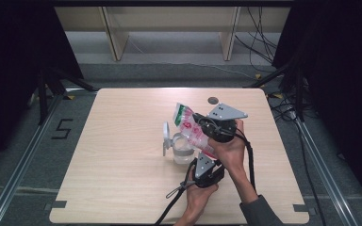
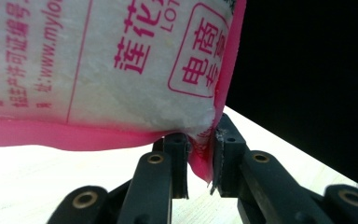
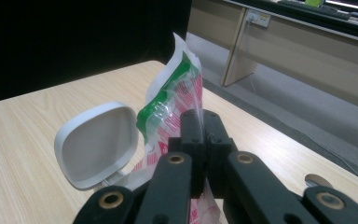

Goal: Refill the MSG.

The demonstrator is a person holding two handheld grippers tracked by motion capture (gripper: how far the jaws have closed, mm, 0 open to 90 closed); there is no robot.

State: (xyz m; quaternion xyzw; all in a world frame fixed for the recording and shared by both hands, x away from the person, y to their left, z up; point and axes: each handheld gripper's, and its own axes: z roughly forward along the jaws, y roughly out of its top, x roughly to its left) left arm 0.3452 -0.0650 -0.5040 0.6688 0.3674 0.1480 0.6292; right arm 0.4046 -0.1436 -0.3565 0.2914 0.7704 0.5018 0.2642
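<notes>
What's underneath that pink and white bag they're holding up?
Below the bag stands a clear container with its white lid flipped open. The bag covers part of its mouth, so its contents can't be seen.

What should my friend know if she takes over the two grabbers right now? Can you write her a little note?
Left gripper: shut on the bottom pink corner of the bag.
Right gripper: shut on the bag's edge higher up, below its green top.
Bag: held tilted above the clear container, top end up and away from the person, white grains inside.
Container: standing on the table, its white lid flipped up, open.
Done: bag lifted and gripped at both ends, container opened.
Left: probably tip the bag's contents into the container; whether any has gone in can't be told.
</notes>
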